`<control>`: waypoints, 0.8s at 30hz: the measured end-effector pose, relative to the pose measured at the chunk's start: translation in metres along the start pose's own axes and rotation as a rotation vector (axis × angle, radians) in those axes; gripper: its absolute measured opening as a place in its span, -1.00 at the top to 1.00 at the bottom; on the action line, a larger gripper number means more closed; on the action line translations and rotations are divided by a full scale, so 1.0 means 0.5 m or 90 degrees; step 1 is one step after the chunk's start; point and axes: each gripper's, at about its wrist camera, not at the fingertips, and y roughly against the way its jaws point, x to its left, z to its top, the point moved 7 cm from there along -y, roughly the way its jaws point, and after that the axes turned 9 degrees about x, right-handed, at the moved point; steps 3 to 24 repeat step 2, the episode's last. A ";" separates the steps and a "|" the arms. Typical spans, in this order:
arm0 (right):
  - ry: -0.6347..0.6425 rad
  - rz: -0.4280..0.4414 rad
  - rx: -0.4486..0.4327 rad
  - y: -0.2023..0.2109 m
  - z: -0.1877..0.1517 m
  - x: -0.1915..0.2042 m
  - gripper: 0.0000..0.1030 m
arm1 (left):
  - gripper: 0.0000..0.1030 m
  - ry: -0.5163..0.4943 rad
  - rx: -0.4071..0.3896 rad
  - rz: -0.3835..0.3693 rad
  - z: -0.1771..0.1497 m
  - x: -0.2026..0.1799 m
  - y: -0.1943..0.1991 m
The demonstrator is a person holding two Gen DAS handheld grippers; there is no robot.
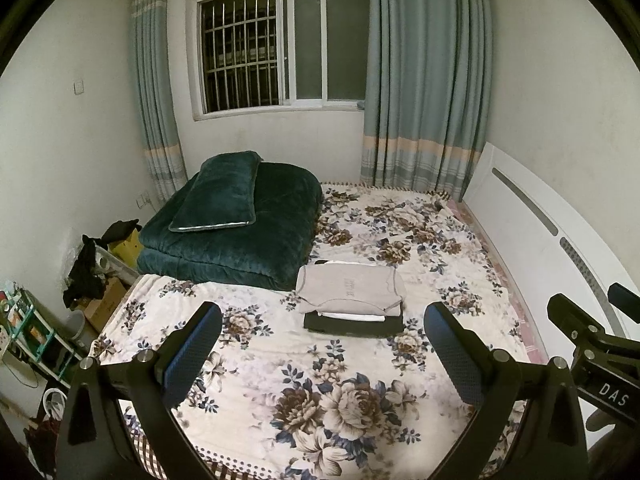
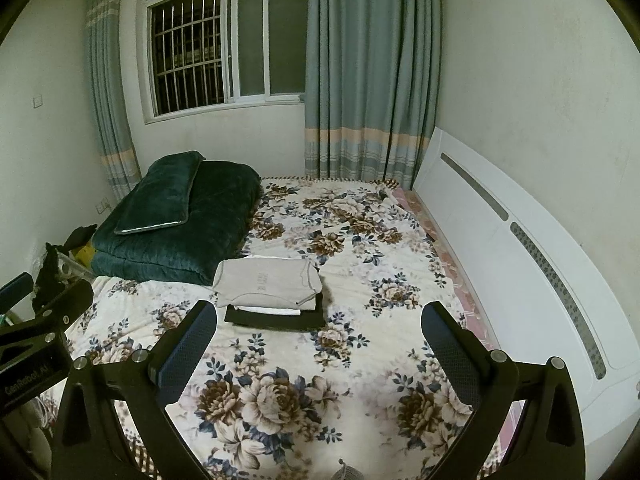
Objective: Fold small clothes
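A stack of folded small clothes (image 1: 350,300) lies mid-bed on the floral bedspread (image 1: 320,400): a grey garment on top, a white one under it, a black one at the bottom. It also shows in the right wrist view (image 2: 272,292). My left gripper (image 1: 322,354) is open and empty, held above the bed short of the stack. My right gripper (image 2: 320,354) is open and empty, to the right of the stack and nearer than it. Part of the right gripper's body shows at the right edge of the left wrist view (image 1: 592,344).
A folded dark green quilt (image 1: 240,236) with a pillow (image 1: 218,194) on it sits at the bed's far left. A white headboard (image 2: 520,260) runs along the right. Boxes and dark clothes (image 1: 92,272) stand on the floor at left. Window and curtains are behind.
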 end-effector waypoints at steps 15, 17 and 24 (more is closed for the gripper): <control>-0.001 0.001 0.001 -0.001 -0.001 0.000 -1.00 | -1.00 0.001 0.000 0.001 0.007 0.008 0.000; -0.001 0.001 0.001 -0.001 -0.001 0.000 -1.00 | -1.00 0.001 0.000 0.001 0.007 0.008 0.000; -0.001 0.001 0.001 -0.001 -0.001 0.000 -1.00 | -1.00 0.001 0.000 0.001 0.007 0.008 0.000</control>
